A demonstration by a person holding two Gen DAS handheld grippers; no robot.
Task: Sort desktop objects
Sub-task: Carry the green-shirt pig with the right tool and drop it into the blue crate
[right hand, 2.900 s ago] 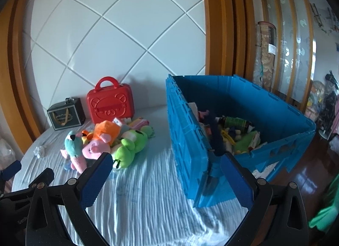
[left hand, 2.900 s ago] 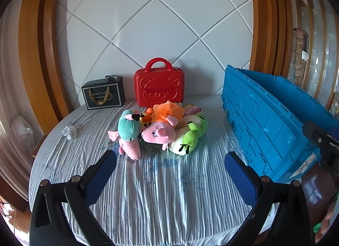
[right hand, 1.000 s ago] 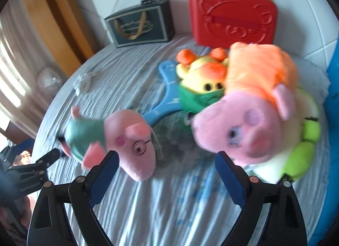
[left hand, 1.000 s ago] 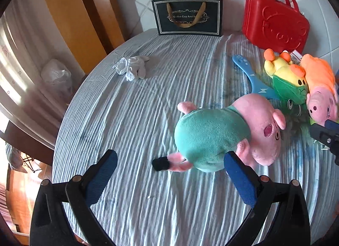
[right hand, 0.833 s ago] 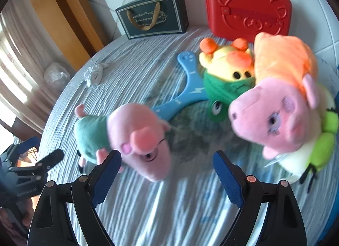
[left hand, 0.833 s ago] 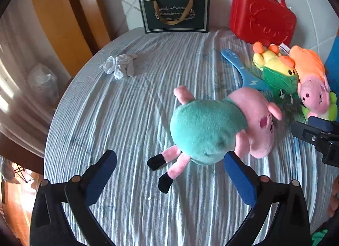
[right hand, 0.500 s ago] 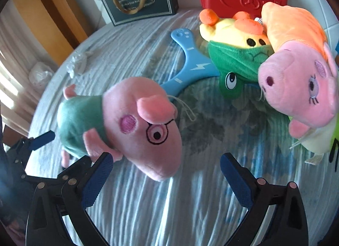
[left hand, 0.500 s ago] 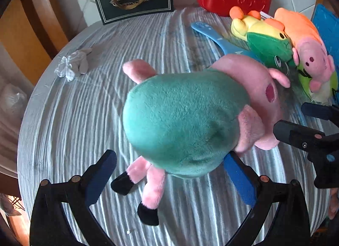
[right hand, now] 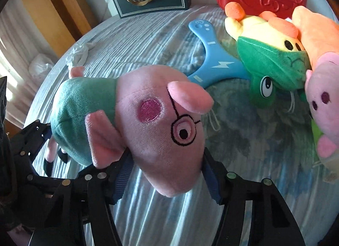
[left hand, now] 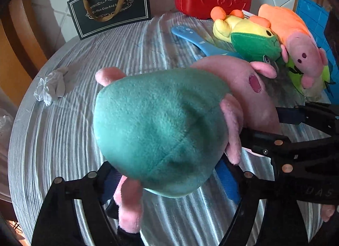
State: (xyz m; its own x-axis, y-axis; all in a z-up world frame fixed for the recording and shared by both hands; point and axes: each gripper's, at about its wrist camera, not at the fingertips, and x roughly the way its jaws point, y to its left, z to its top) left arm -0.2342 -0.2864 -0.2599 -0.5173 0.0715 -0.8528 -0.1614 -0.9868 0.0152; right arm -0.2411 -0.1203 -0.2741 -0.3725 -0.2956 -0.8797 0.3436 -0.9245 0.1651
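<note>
Both grippers have dropped onto the pig [left hand: 161, 127] since a second ago. Left wrist view: the left gripper [left hand: 169, 180] is closing, its blue pads against the pig's green body, which lies on the bench [left hand: 84, 76]; the right gripper [left hand: 273, 127] flanks the head. Right wrist view: the right gripper [right hand: 167, 176] is closing, its pads pressing the pink head [right hand: 165, 131]; other plush toys [right hand: 273, 55] lie nearby.

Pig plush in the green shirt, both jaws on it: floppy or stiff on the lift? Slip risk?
Probably soft: the green-shirt pig plush bulges between the closing jaws of the right gripper. Likely light for its size, being fleece. Its legs dangle by the left gripper, so expect sag. Fuzzy fabric on pads should resist slipping.
</note>
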